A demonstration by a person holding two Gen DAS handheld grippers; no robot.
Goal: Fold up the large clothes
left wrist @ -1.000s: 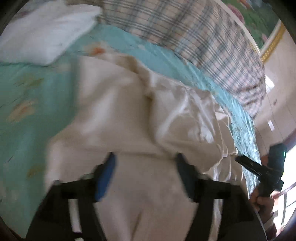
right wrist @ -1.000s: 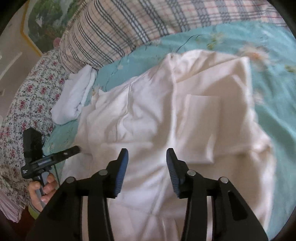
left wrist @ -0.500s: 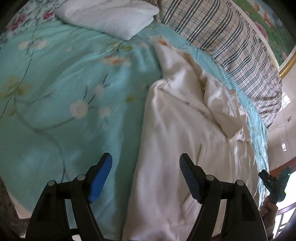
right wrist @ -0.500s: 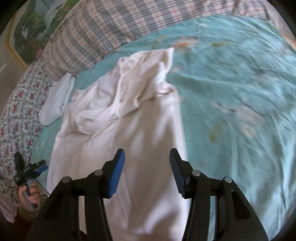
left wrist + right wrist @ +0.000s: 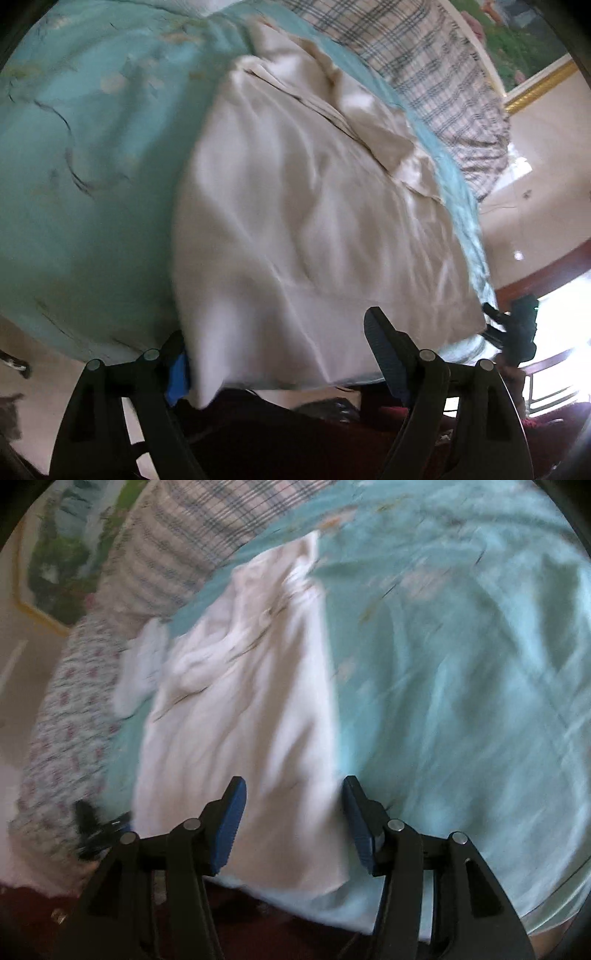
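Note:
A large cream-white garment (image 5: pixel 295 221) lies spread lengthwise on the teal flowered bedsheet (image 5: pixel 92 184). Its far end is crumpled, and its near hem hangs over the bed's edge. My left gripper (image 5: pixel 280 363) hovers at that hem with its jaws opening. The hem's left corner drapes in front of the left pad, and neither pad presses on it. In the right wrist view the same garment (image 5: pixel 240 720) runs away from my right gripper (image 5: pixel 294 827). Those jaws are opening too, over the hem's right side with the cloth loose between them. Each gripper shows blurred at the other view's edge.
A plaid pillow (image 5: pixel 424 62) lies along the far side of the bed, under a framed picture (image 5: pixel 517 37). A floral pillow (image 5: pixel 70 709) and a folded white cloth (image 5: pixel 140 672) sit left of the garment. Dark red fabric (image 5: pixel 295 443) fills the bottom of both views.
Both grippers have drawn back from over the garment's middle to the bed's near edge. The garment now lies stretched out long. Both pairs of jaws stand wider apart.

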